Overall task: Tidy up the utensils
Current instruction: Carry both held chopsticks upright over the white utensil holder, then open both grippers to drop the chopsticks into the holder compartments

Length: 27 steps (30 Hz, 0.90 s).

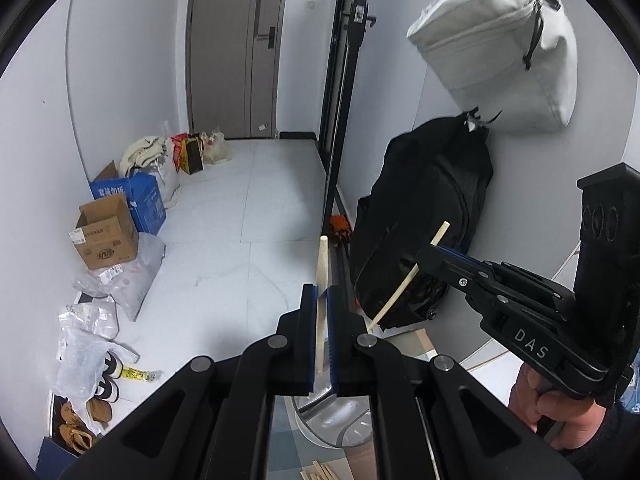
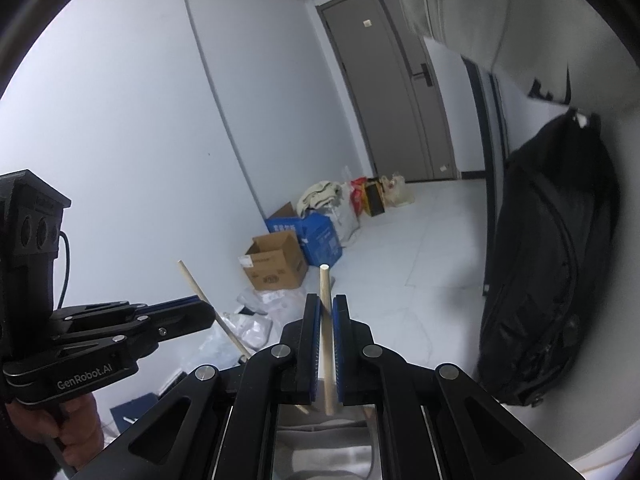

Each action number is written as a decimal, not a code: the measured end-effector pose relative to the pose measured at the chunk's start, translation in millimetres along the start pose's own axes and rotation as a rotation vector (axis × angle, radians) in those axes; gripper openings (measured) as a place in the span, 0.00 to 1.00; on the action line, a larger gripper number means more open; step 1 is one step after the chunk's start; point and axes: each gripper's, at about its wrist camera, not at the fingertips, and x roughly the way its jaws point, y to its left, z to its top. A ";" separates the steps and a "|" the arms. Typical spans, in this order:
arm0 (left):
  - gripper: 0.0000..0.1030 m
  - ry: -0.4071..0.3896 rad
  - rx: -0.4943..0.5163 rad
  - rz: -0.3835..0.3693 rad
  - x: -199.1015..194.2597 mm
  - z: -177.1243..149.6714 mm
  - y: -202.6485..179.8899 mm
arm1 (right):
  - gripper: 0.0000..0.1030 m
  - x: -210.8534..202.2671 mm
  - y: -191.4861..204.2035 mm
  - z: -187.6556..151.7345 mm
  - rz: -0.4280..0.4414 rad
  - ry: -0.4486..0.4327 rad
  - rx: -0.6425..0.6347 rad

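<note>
My left gripper (image 1: 319, 294) is shut on a pale wooden chopstick (image 1: 321, 276) that stands nearly upright between its blue pads. My right gripper (image 2: 327, 307) is shut on a second wooden chopstick (image 2: 326, 320), also near upright. In the left wrist view the right gripper (image 1: 428, 254) shows at the right, with its chopstick (image 1: 404, 280) slanting. In the right wrist view the left gripper (image 2: 200, 312) shows at the left, with its chopstick (image 2: 208, 304) slanting. A metal holder (image 1: 340, 420) sits below the left gripper. More chopsticks (image 1: 320, 472) lie on the table below.
A black bag (image 1: 424, 224) leans on the wall at the right, under a hanging white bag (image 1: 504, 40). Cardboard box (image 1: 106, 232), blue box (image 1: 138, 200) and plastic bags line the left wall on the floor. A grey door (image 1: 236, 48) stands at the back.
</note>
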 end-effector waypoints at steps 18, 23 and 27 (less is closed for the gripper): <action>0.46 0.079 -0.072 -0.047 20.5 -7.1 19.8 | 0.33 15.4 -44.3 -30.4 0.098 0.082 0.185; 0.46 0.071 -0.100 0.017 8.9 -17.6 25.9 | 0.43 -4.4 -53.3 -36.0 0.067 0.068 0.231; 0.51 0.064 -0.109 0.089 1.3 -28.5 29.9 | 0.53 -18.9 -50.0 -39.9 0.058 0.061 0.235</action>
